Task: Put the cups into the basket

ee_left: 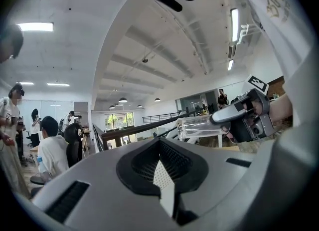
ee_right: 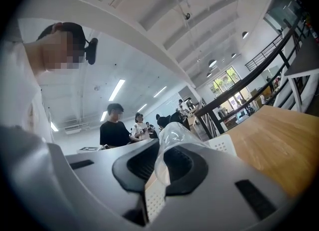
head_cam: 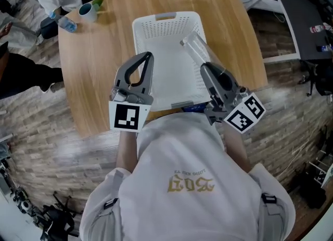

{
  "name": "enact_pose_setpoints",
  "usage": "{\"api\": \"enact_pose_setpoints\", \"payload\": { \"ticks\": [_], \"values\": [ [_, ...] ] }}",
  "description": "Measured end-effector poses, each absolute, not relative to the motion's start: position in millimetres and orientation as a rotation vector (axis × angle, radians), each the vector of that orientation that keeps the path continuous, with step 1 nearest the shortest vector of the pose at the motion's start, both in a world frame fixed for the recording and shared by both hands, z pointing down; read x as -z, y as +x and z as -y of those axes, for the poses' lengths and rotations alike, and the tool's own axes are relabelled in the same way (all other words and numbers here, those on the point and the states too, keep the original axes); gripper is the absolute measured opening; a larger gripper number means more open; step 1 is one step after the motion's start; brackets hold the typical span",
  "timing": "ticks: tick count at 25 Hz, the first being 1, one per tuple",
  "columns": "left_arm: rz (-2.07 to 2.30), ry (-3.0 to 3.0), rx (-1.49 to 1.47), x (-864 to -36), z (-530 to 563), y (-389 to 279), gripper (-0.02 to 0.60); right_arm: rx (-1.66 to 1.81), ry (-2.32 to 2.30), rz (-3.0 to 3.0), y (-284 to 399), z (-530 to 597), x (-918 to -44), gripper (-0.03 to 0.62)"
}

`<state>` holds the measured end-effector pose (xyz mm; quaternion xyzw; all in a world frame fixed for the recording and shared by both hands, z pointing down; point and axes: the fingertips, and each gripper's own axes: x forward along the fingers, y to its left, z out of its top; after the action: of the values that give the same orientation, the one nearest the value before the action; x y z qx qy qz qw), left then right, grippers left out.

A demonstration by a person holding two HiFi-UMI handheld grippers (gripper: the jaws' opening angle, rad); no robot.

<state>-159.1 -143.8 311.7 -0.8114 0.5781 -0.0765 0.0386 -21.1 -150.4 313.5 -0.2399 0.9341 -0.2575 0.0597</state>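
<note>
Clear plastic cup [head_cam: 194,48] is clenched in the right tool [head_cam: 205,68], tilted above the white perforated plastic basket [head_cam: 139,37] on the wooden tabletop [head_cam: 88,68]. The left tool [head_cam: 147,58] is closed on nothing; what seems a teal-lined mug [head_cam: 87,11] stands far off

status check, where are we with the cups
Left hand-held gripper shut, empty. Right hand-held gripper shut on clear cup, held over the white basket. Mug sits at far left corner of table. Nothing in the way.
</note>
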Motion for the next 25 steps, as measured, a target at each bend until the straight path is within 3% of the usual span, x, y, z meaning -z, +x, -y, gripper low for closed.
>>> {"api": "enact_pose_setpoints", "payload": {
  "ticks": [13,25],
  "values": [
    [-1.767,-2.555,0.406,-348,157,-143,0.005,0.682,-0.711,-3.053,-25,154,-334,0.035],
    [-1.633,-2.624,0.745,-393,160,-126,0.005,0.552,-0.798,-3.344,-26,154,-371,0.035]
  ]
}}
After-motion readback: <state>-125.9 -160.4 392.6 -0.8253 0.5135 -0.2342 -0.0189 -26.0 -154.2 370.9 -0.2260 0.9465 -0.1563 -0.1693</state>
